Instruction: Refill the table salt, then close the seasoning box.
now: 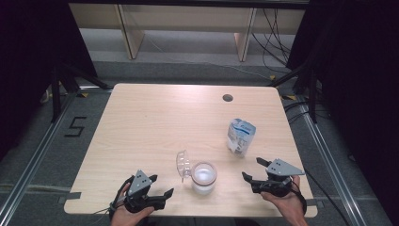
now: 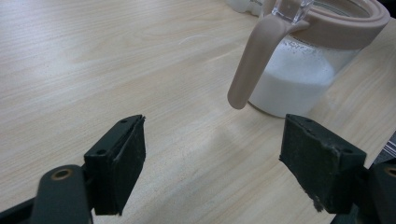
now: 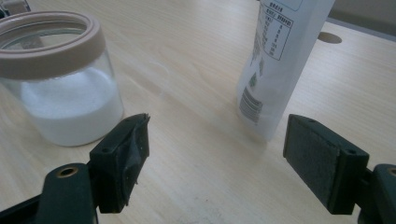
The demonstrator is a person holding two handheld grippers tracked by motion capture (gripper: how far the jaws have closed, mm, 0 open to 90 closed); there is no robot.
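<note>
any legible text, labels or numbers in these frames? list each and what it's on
"5": black mark on the floor left of the table.
White pouch: blue logo, too blurred to read.
Pouch back panel: printed table and small text, too small to read.
Jar: no text.

1. In the left gripper view, the top of the jar (image 2: pixel 308 70) and its clear lid (image 2: pixel 292 9) are cut off by the upper edge.
2. In the right gripper view, the upper part of the bag (image 3: pixel 275 60) is cut off; its print is too small to be read.
3. In the high view, the person's forearms are cut off at the bottom edge.
</note>
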